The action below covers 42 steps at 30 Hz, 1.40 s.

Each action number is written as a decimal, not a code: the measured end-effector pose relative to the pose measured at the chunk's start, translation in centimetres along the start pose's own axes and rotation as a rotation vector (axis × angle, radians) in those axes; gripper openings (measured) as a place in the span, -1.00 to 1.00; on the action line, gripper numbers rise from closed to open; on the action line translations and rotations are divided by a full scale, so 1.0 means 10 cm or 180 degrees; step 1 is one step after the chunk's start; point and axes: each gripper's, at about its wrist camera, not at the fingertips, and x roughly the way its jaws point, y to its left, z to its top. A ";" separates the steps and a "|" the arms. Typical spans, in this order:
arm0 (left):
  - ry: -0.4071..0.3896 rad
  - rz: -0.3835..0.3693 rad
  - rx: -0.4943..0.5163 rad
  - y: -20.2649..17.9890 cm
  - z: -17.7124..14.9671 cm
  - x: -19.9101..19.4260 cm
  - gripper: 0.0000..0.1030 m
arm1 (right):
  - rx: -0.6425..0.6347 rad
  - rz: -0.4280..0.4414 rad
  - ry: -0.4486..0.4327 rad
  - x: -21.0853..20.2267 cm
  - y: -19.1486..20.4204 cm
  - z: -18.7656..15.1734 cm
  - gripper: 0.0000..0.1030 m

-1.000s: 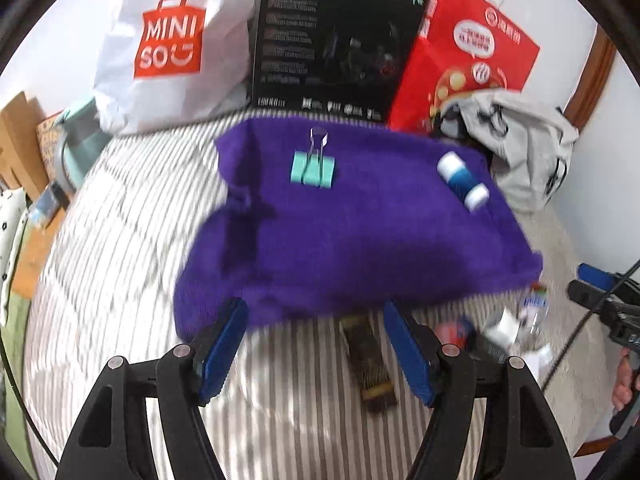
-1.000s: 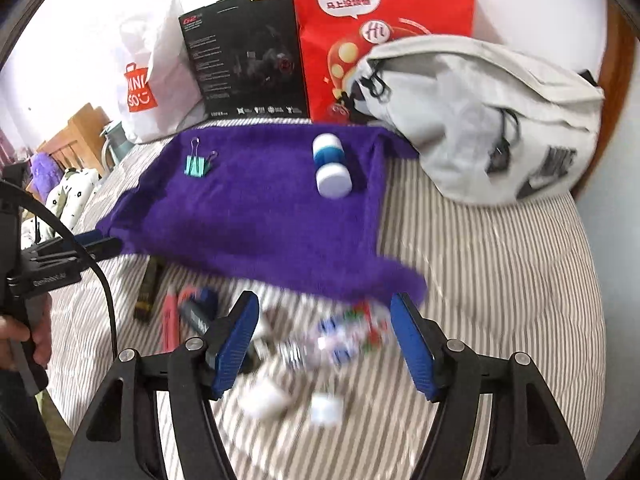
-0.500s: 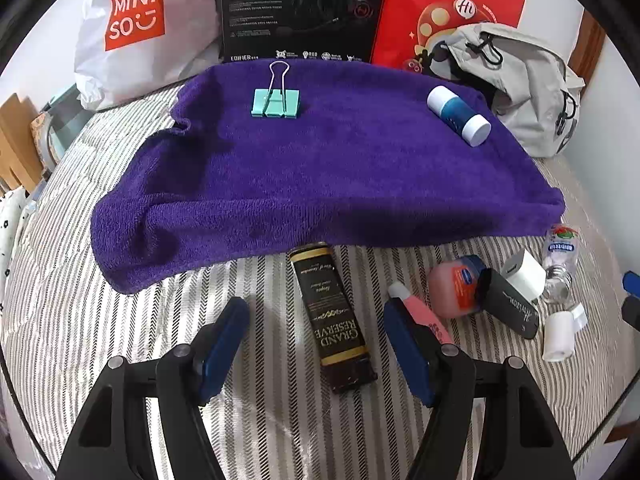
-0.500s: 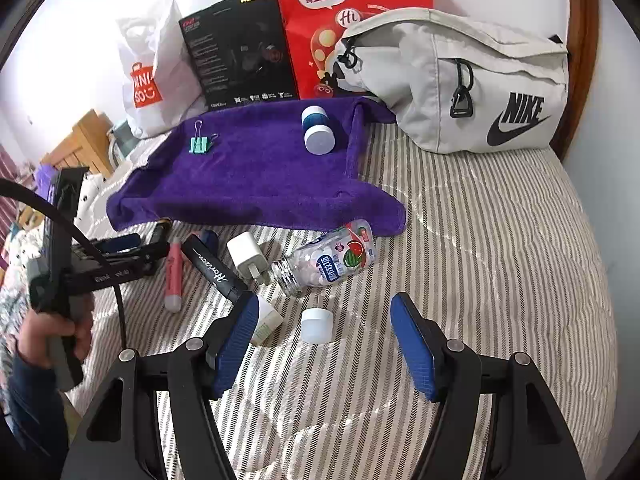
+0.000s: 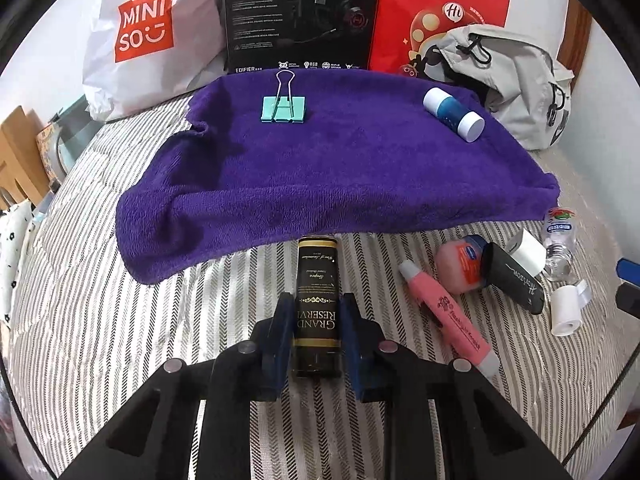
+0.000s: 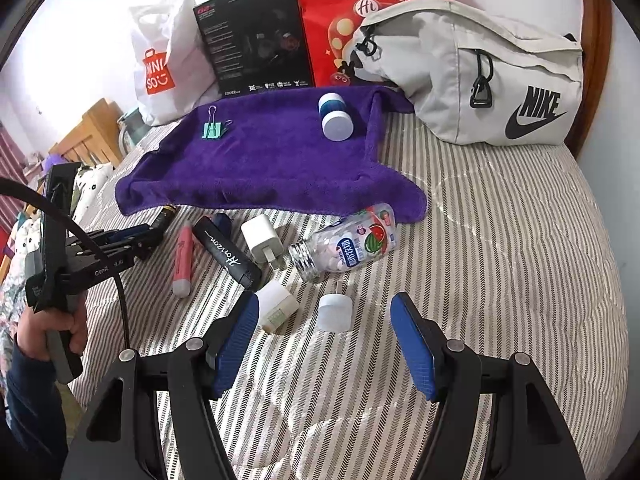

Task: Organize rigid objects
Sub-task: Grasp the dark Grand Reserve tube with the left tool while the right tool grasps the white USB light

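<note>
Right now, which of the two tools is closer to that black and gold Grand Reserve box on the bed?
The left. The left tool has its blue fingers closed on both sides of the black and gold Grand Reserve box. The right tool hangs open well away, over a small white cap.

We note both grippers share one build: matte black angular arms with triangular cut-outs, silver round screws at the joints, ribbed blue pads on the fingers (image 6: 412,346). Left gripper (image 6: 150,236): white lettering, black cable. Dark navy sleeve (image 6: 28,412).

towel (image 5: 340,176): fuzzy purple cloth | binder clip (image 5: 283,109): wire metal handles | bottle (image 6: 348,246): clear plastic
</note>
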 end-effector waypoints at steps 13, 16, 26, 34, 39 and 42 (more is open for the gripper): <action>-0.0091 -0.0039 0.0138 -0.04 0.06 0.05 -0.56 | 0.0003 -0.0019 0.0161 0.21 0.00 -0.04 0.32; -0.0076 -0.0118 0.0089 0.00 0.03 0.02 -0.56 | -0.0018 -0.0006 0.0194 0.25 0.04 -0.04 0.32; -0.0075 -0.0211 0.0046 0.02 -0.03 -0.01 -0.56 | 0.0031 -0.0258 0.0308 0.40 -0.12 -0.07 0.32; -0.0103 -0.0223 0.0028 0.03 -0.04 -0.01 -0.56 | -0.0123 -0.0405 0.0175 0.51 -0.06 -0.11 -0.21; -0.0100 -0.0238 0.0012 0.03 -0.03 -0.02 -0.56 | -0.0098 -0.0256 0.0172 0.46 -0.16 -0.13 -0.54; -0.0098 -0.0236 0.0023 0.03 -0.03 -0.02 -0.56 | 0.0000 -0.0151 0.0185 0.42 -0.24 -0.15 -0.54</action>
